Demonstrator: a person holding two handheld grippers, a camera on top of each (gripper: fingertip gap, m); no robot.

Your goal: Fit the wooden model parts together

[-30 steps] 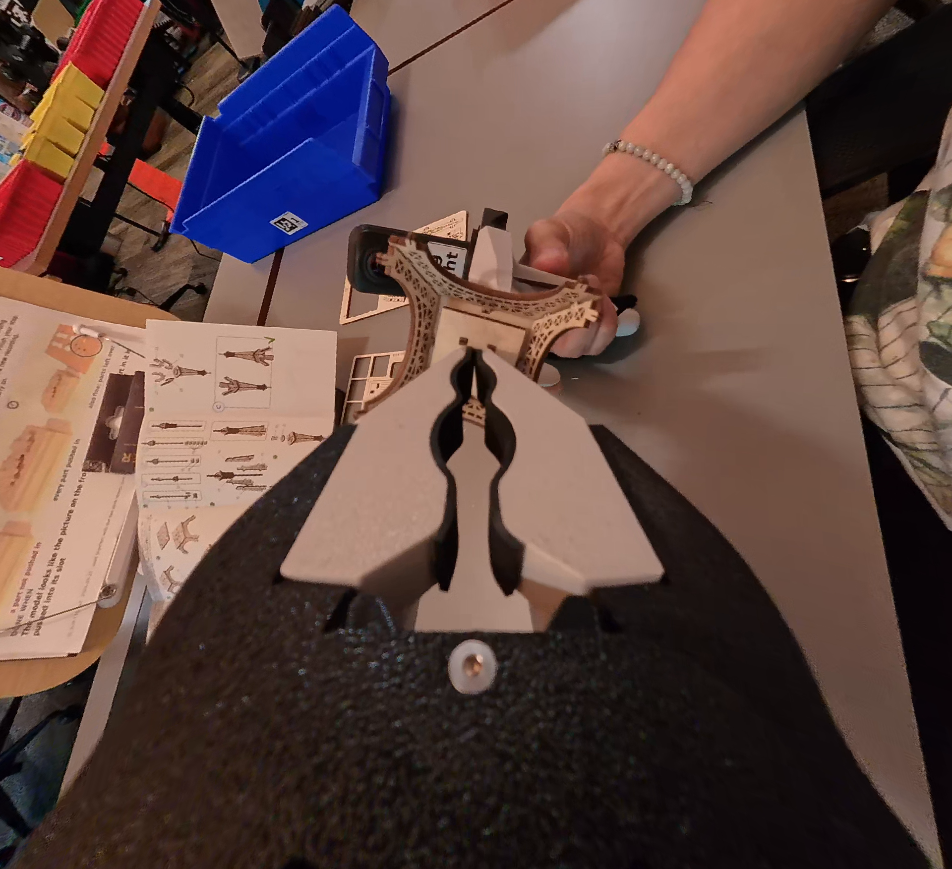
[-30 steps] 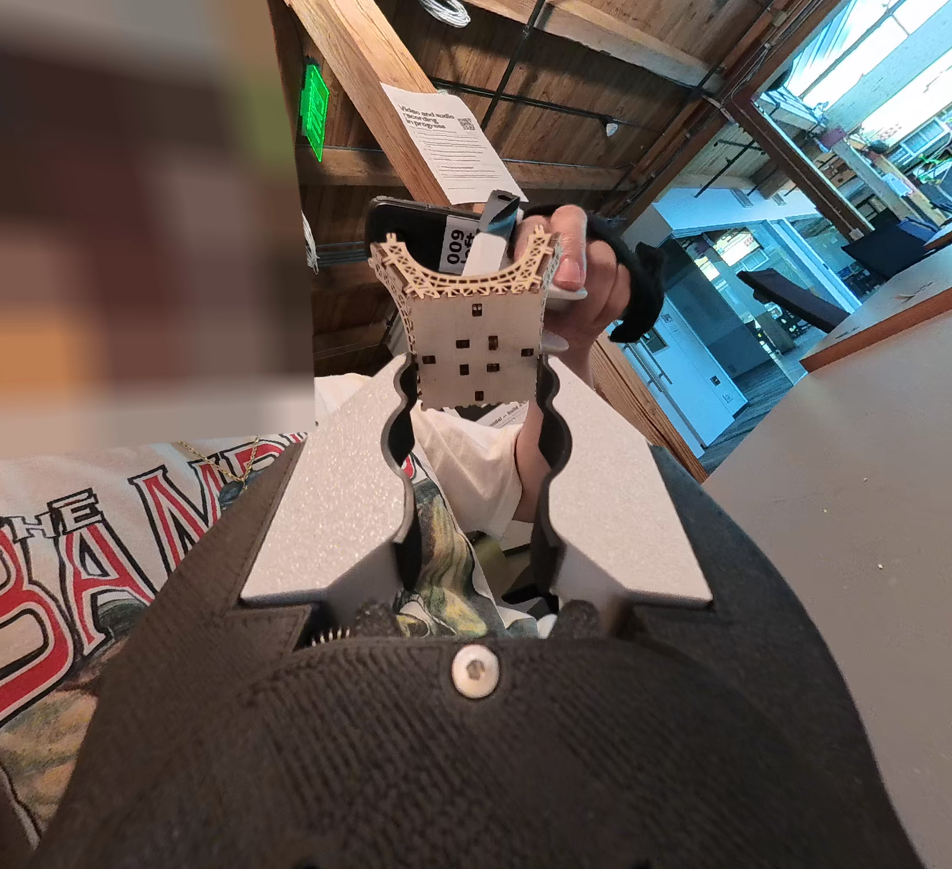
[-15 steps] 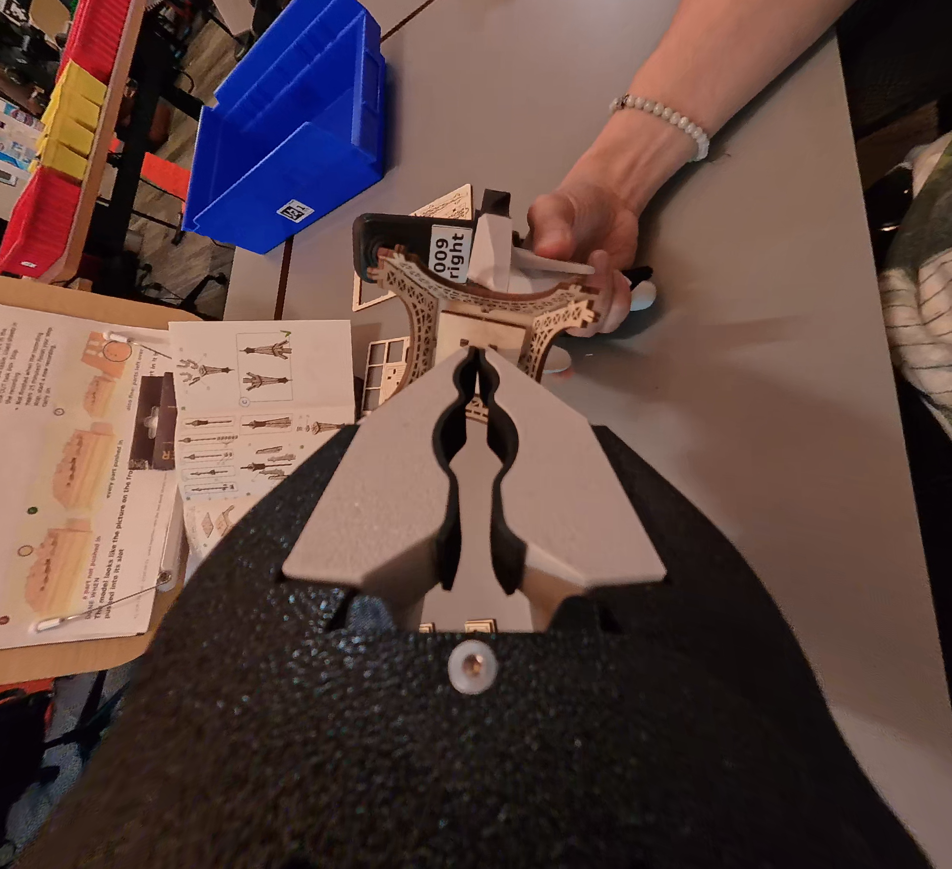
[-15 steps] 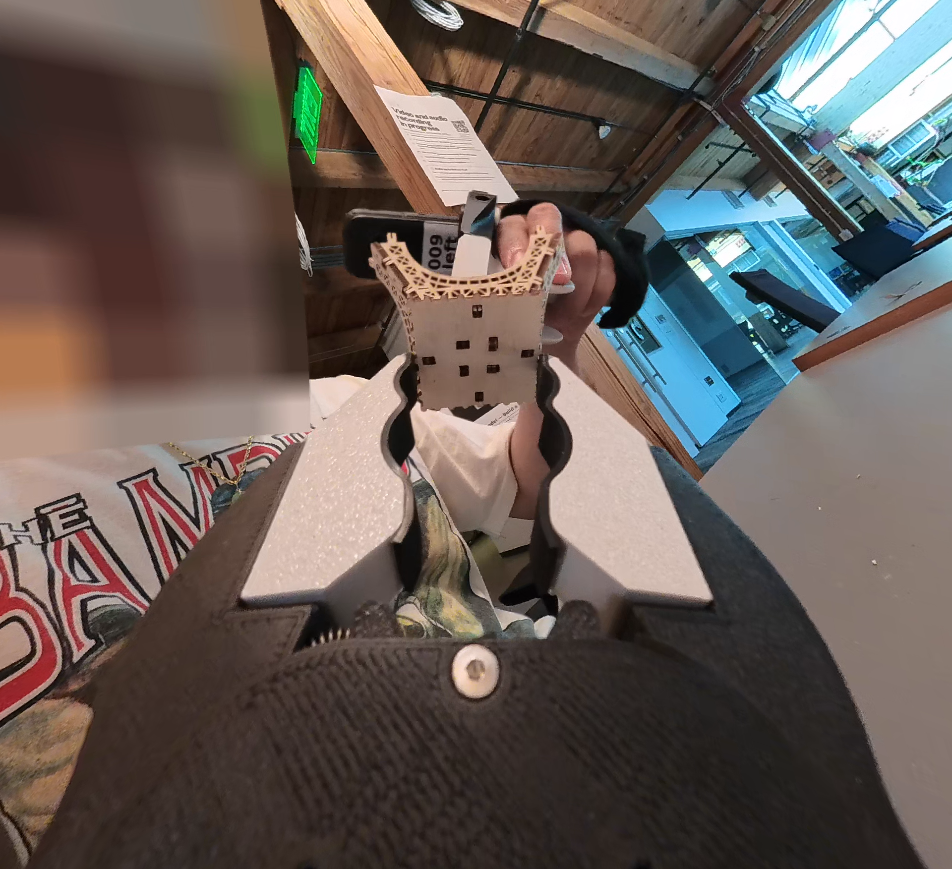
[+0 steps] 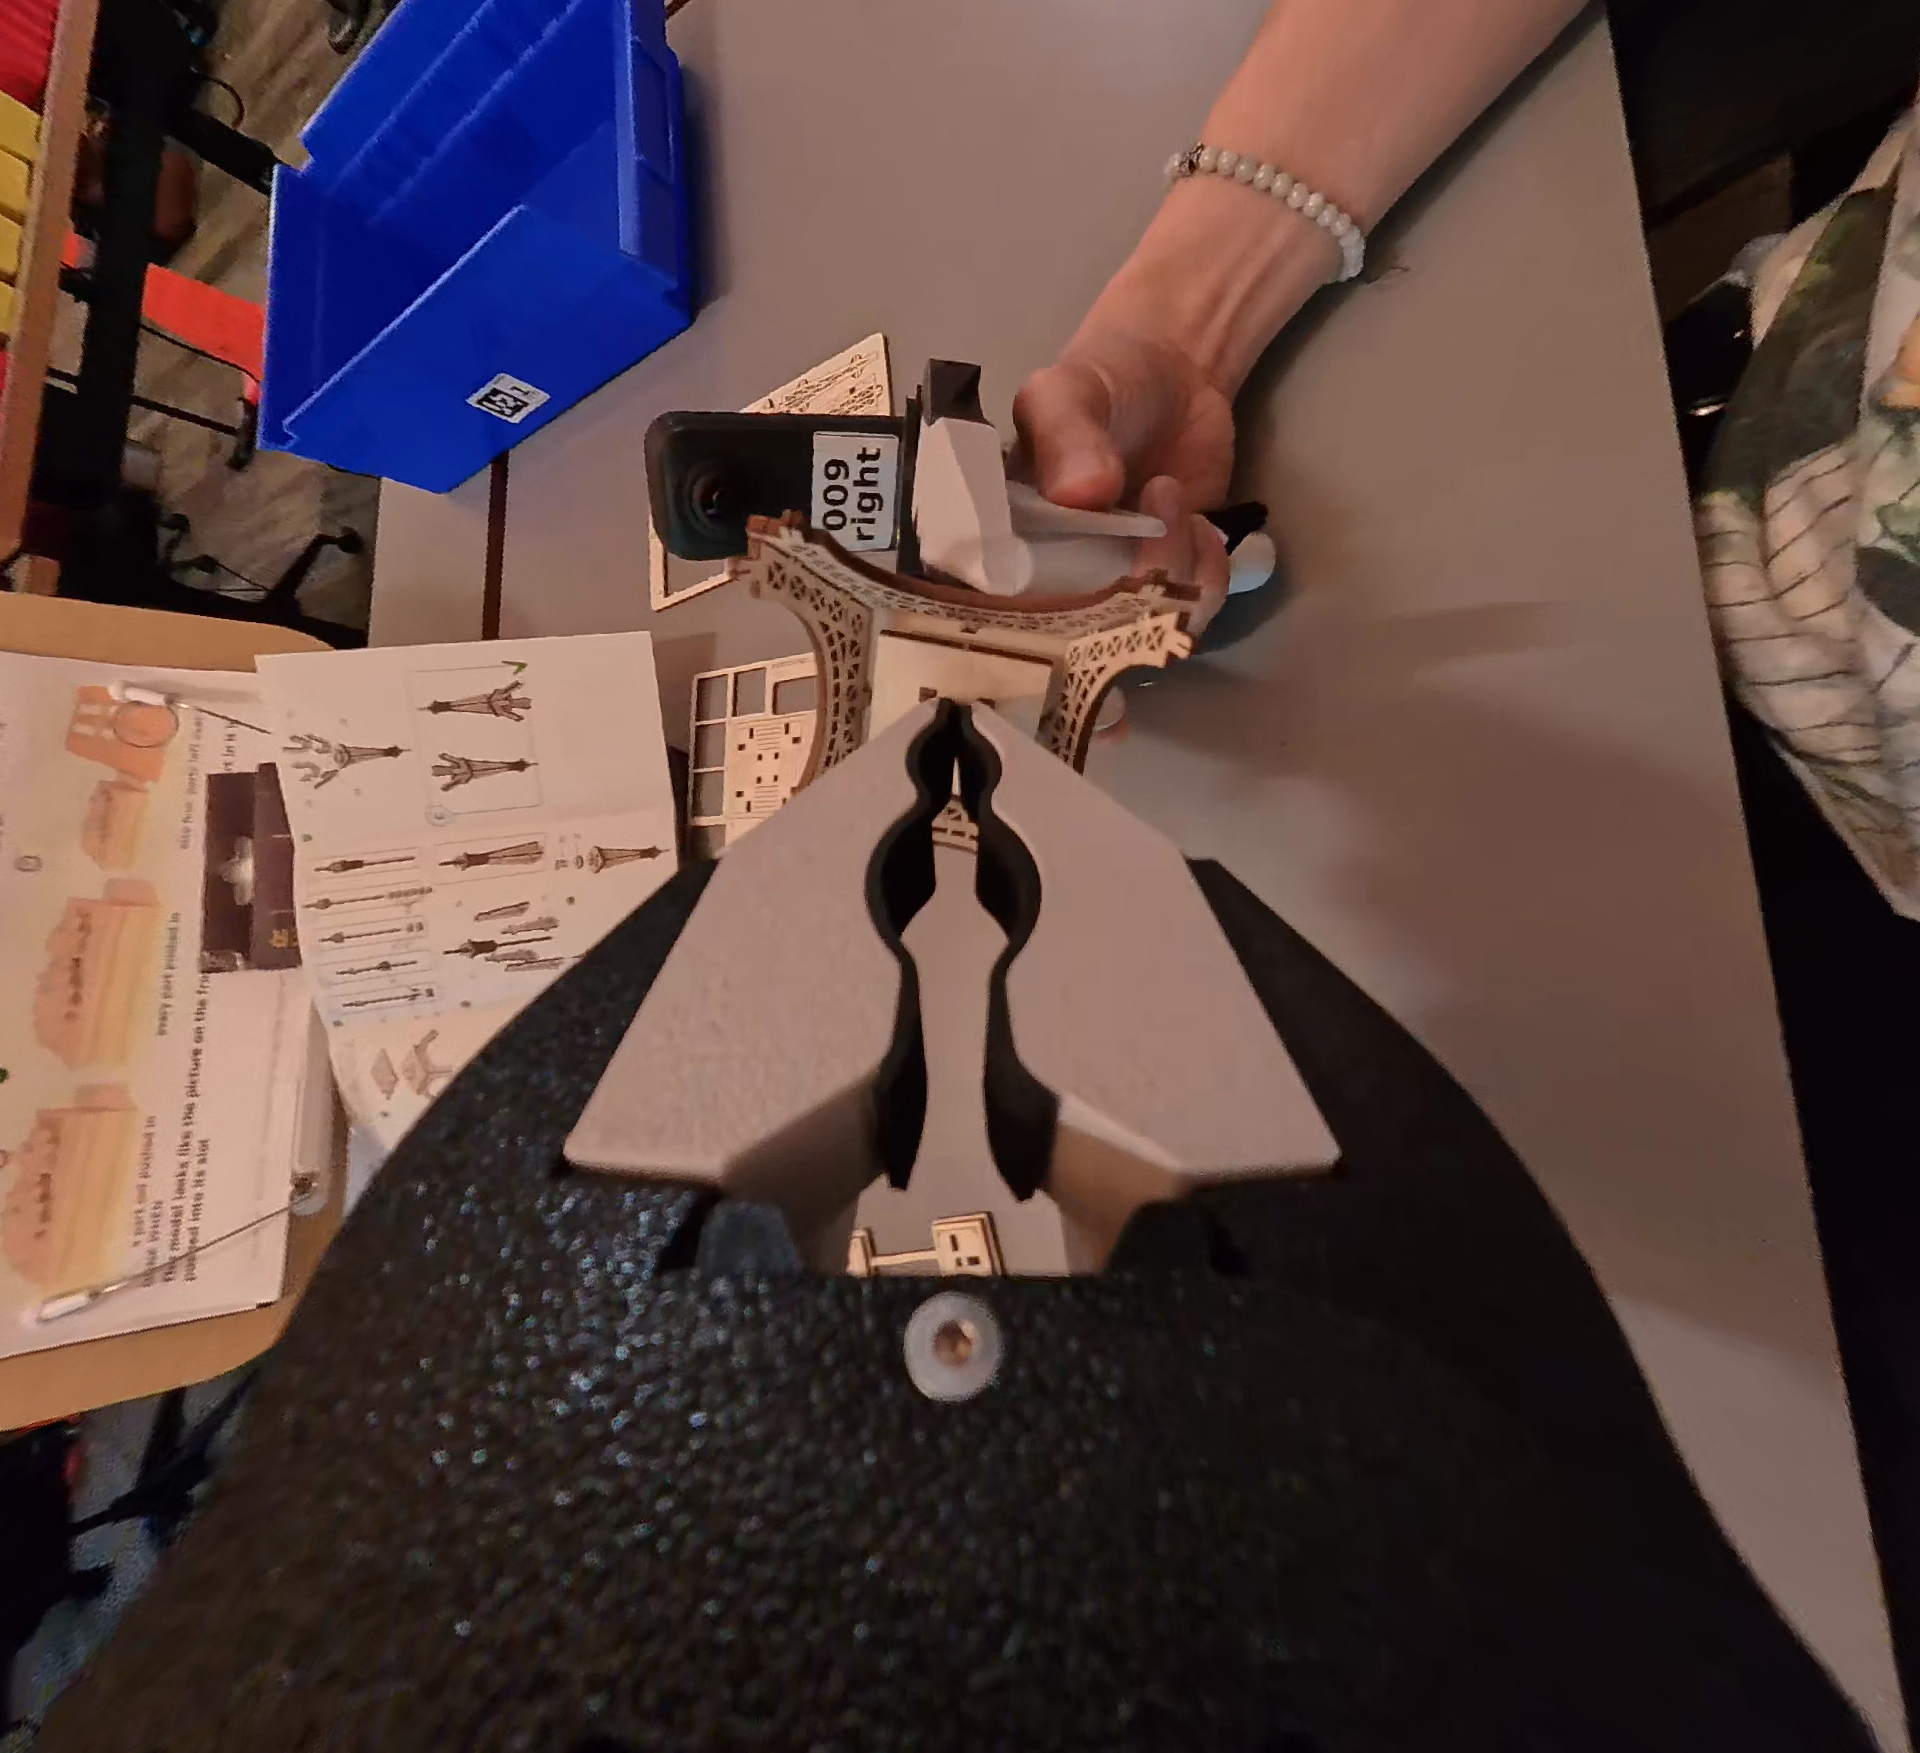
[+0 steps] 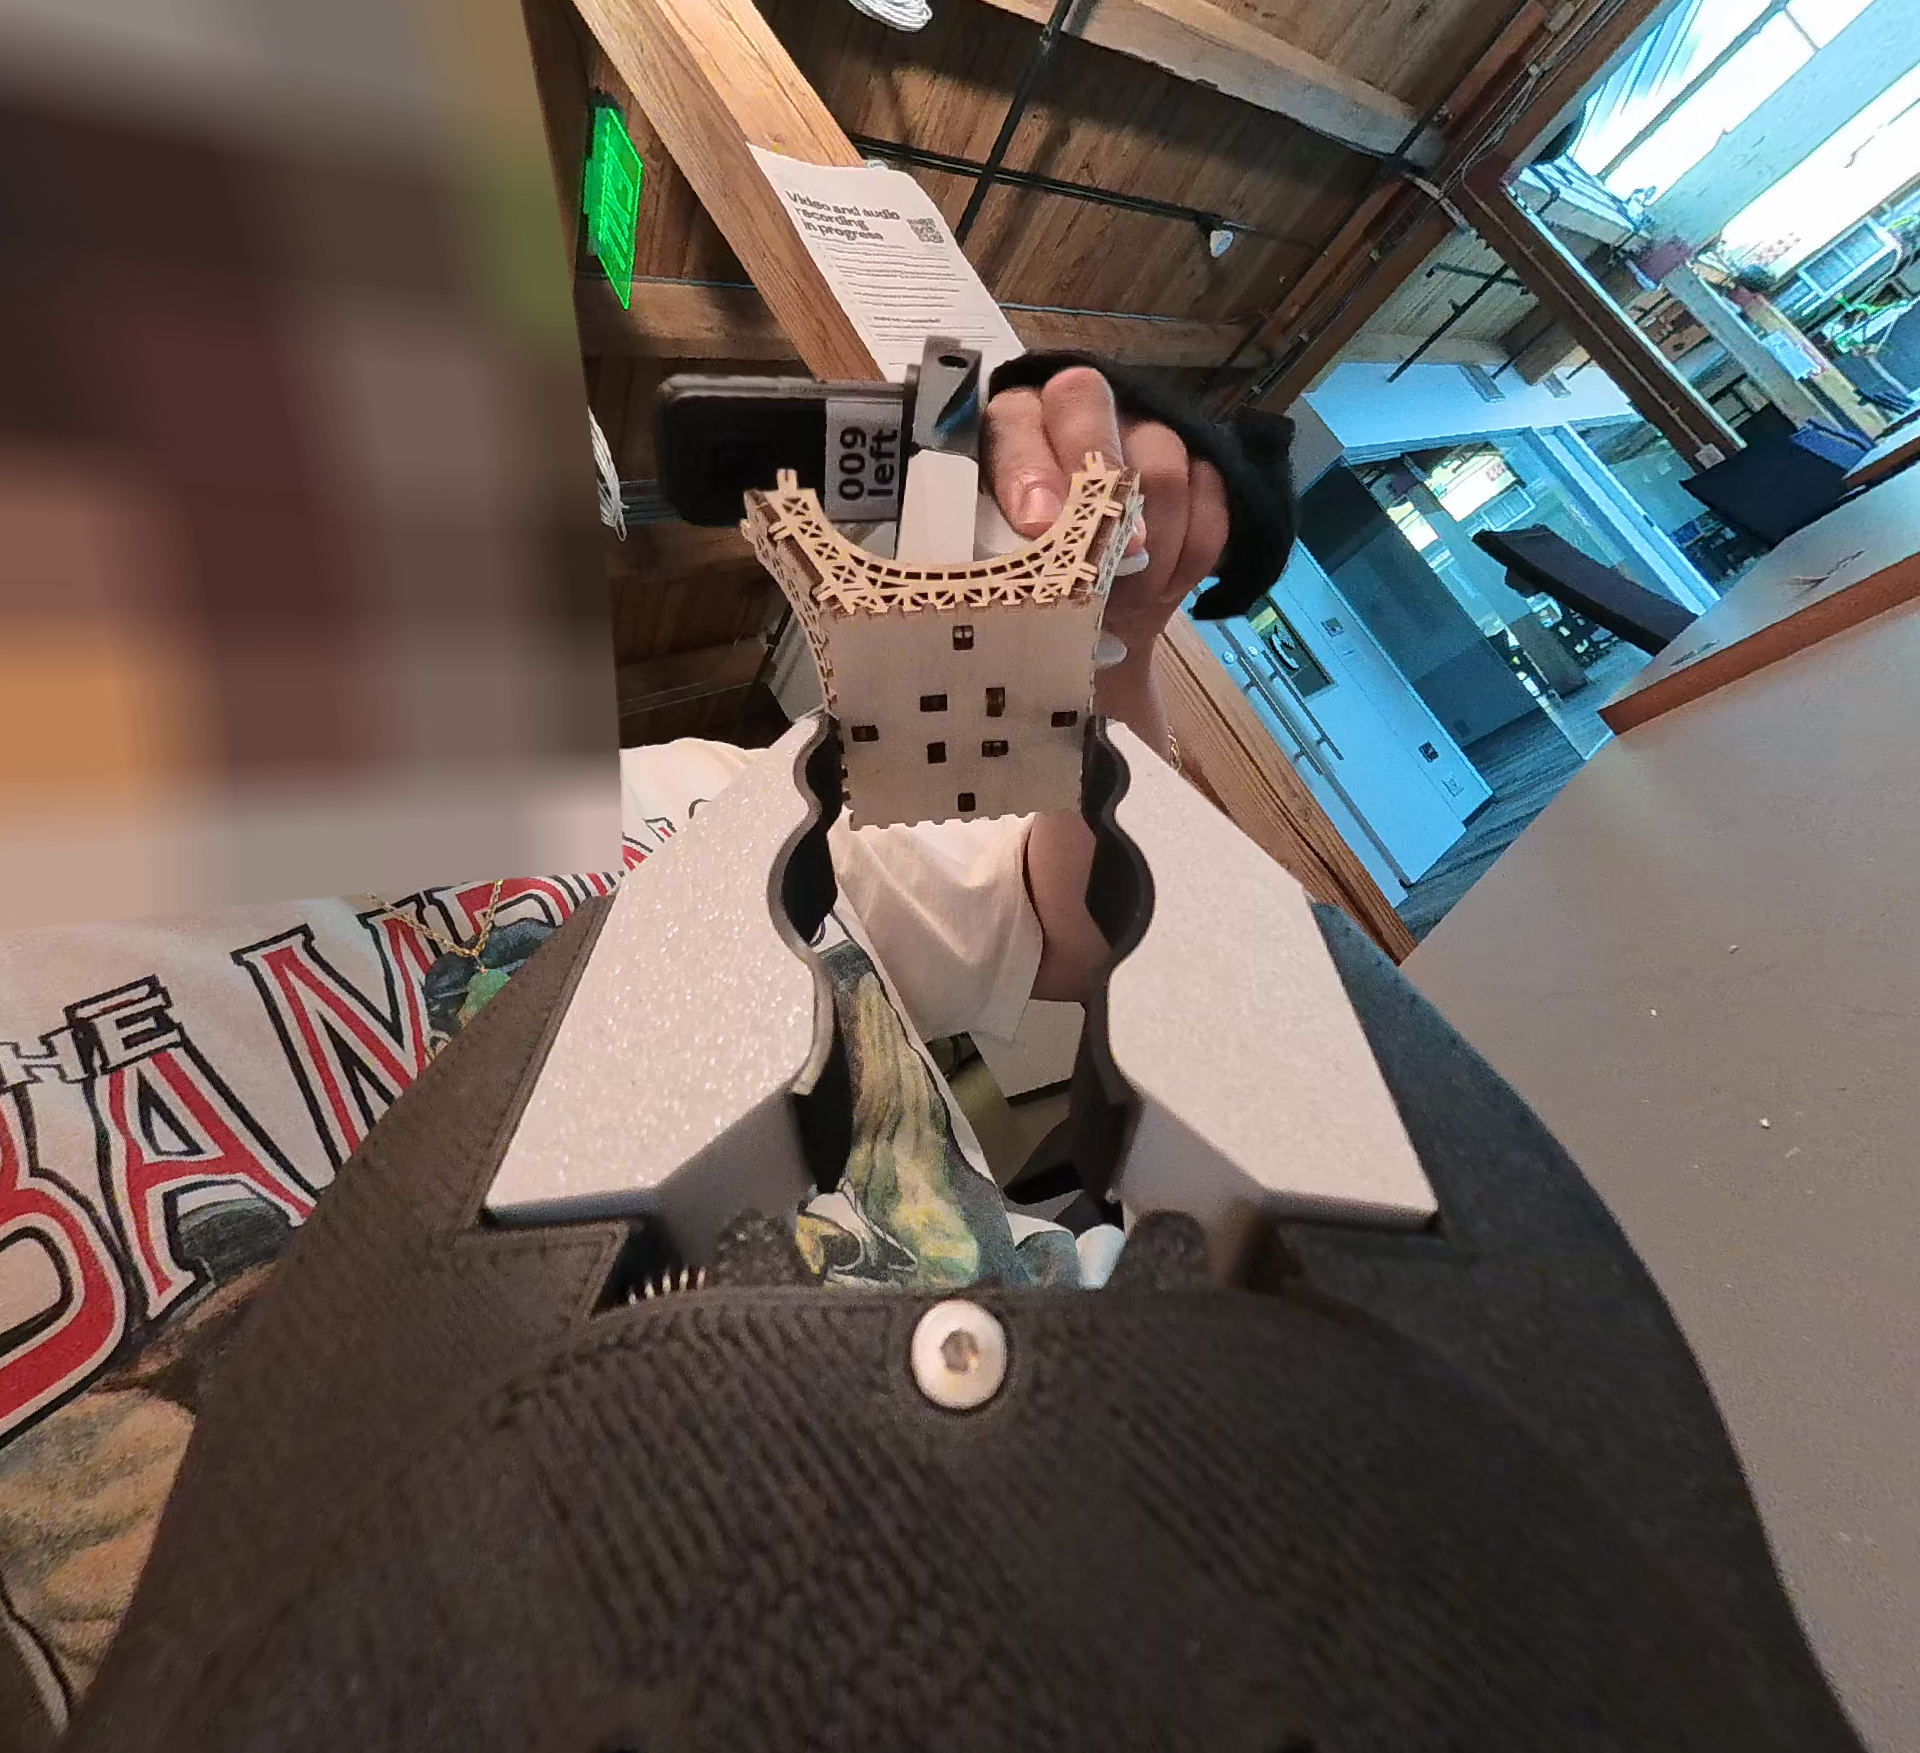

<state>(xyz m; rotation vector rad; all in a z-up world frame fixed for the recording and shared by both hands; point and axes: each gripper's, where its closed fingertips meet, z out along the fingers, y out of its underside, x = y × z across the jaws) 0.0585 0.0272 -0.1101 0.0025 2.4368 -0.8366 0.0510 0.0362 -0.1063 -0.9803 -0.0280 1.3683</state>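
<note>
Your left gripper [image 5: 951,716] is pinched nearly closed on the wooden model base [image 5: 961,654]; only a thin sliver shows between the tips, clamped on the edge of its flat plate. The base is held up off the grey table [image 5: 1351,872], between the two tools.

Your right gripper [image 6: 961,758] is spread to the plate's width, one fingertip against each side edge of the same base [image 6: 961,727]. From this side you see the square plate with small slots and the lattice arch with two legs pointing away from the camera.

In the left wrist view, your right hand [image 5: 1127,467] wraps that tool's handle behind the arch. In the right wrist view, your left hand [image 6: 1081,488] shows behind the legs.

On the table: blue bin [image 5: 468,207] far left, instruction sheets [image 5: 457,820] nearer, cut-out wooden part sheets [image 5: 748,768] just beside the model.
</note>
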